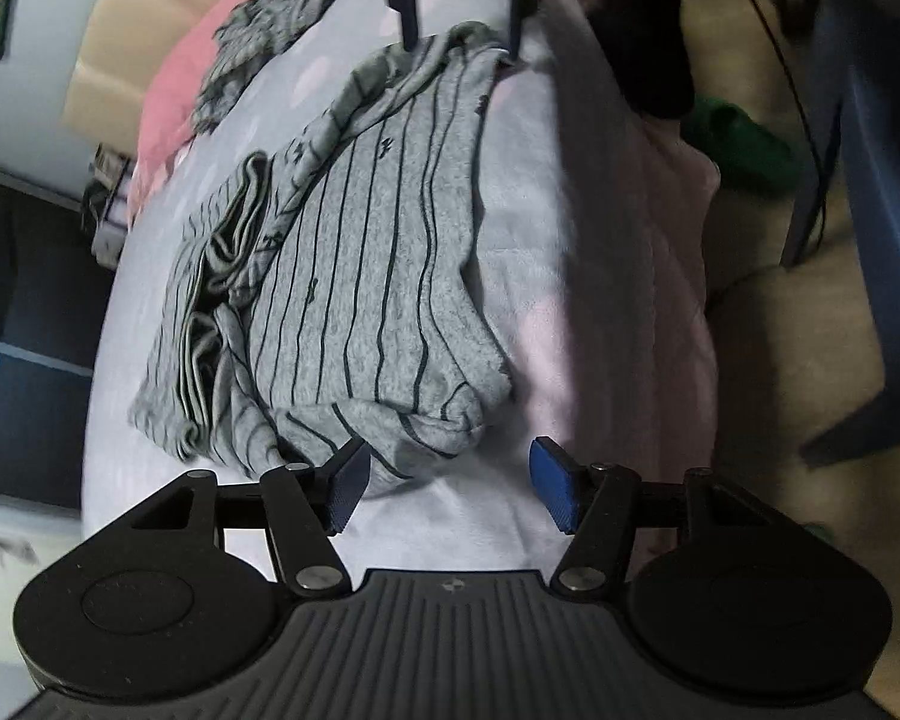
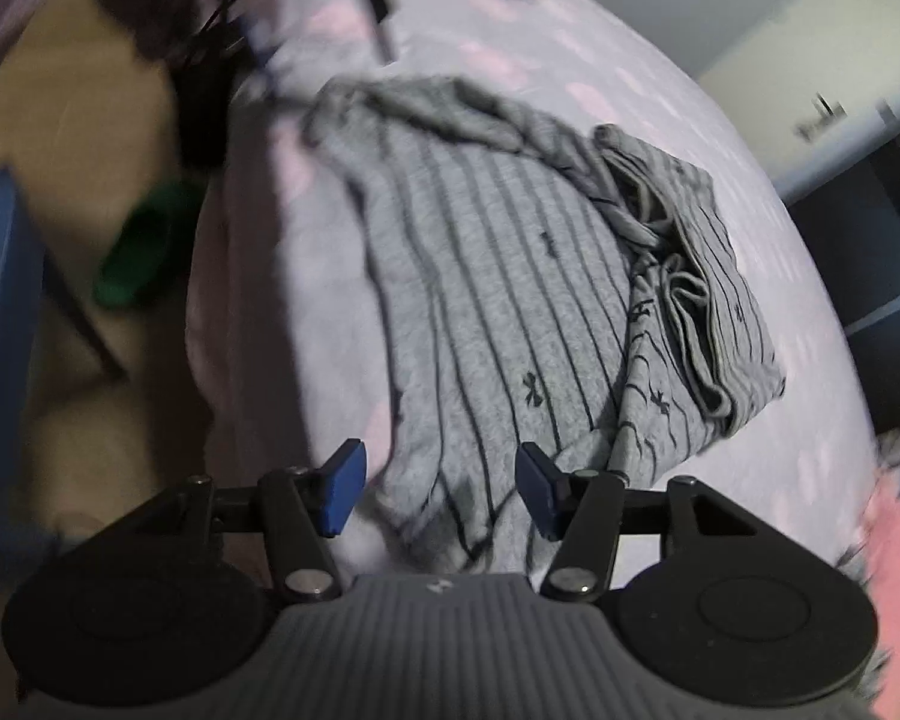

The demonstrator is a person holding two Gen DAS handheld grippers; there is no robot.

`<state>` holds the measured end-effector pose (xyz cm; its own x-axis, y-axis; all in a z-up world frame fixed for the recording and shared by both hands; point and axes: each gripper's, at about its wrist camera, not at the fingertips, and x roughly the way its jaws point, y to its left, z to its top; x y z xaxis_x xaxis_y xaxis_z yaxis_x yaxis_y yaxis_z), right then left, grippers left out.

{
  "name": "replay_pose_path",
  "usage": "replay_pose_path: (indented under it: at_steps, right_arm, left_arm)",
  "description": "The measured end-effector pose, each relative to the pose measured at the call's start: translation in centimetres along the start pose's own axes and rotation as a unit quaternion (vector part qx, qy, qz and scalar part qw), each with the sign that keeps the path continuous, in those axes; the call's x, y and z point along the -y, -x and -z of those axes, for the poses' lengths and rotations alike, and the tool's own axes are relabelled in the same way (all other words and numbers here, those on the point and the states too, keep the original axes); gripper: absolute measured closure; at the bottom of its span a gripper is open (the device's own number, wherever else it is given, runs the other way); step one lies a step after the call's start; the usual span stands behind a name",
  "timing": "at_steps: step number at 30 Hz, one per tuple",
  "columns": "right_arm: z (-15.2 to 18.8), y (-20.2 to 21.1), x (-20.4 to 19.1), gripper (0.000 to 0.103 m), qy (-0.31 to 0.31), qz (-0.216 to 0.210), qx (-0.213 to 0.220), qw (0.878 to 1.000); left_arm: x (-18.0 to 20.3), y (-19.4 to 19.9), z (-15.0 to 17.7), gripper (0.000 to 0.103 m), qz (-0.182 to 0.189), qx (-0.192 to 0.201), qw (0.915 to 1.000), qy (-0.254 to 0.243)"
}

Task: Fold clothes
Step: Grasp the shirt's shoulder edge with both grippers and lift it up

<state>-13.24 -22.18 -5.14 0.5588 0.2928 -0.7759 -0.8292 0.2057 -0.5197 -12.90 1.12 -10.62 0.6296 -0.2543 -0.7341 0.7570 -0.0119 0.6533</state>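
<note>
On the bed [image 1: 510,252], grey striped garment [image 1: 366,276] looks soft, light, floppy; both tongs, left [image 1: 444,489] and right [image 2: 441,489], spread, empty; pinch corners.

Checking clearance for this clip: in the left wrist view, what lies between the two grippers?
The grey striped garment fills the whole stretch on the bed cover, from the open left gripper to the open right gripper at its far end.

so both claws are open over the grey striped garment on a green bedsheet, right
Not quite: the bedsheet is pale lilac with pink patches, not green, as the left wrist view shows. Both the left claw and right claw are open over the grey striped garment.
</note>
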Motion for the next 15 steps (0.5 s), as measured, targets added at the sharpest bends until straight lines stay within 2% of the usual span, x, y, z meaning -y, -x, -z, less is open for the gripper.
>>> replay_pose_path:
  at_steps: [3, 5, 9, 11, 13, 14, 15]
  right_arm:
    - [0.6, 0.0, -0.9, 0.044, 0.045, 0.024, -0.02, 0.999]
    - [1.0, -0.5, -1.2, 0.044, 0.068, 0.038, -0.037, 0.996]
    - [1.4, -1.6, -1.8, 0.044, 0.105, 0.039, -0.052, 0.992]
    - [1.2, -2.0, -2.0, 0.045, 0.117, 0.044, -0.043, 0.991]
    - [1.0, -2.2, -1.8, 0.046, 0.122, 0.049, -0.032, 0.991]
    - [0.9, -2.2, -1.7, 0.048, 0.121, 0.052, -0.027, 0.991]
    - [0.9, -2.2, -1.6, 0.056, 0.119, 0.053, -0.028, 0.991]
  left_arm:
    - [0.3, -0.4, 0.3, 0.046, -0.024, 0.0, 0.9987, -0.044]
    - [0.1, -0.7, 0.4, 0.047, -0.028, -0.005, 0.9983, -0.051]
    - [0.6, -2.1, 1.0, 0.049, -0.044, -0.005, 0.9959, -0.08]
    - [0.9, -2.8, 0.9, 0.056, -0.062, 0.003, 0.9934, -0.096]
    - [0.9, -2.7, 0.6, 0.075, -0.07, 0.011, 0.992, -0.104]
    - [0.9, -2.6, 0.6, 0.075, -0.074, 0.016, 0.9916, -0.105]
    - [0.8, -2.5, 0.6, 0.076, -0.077, 0.022, 0.9914, -0.104]
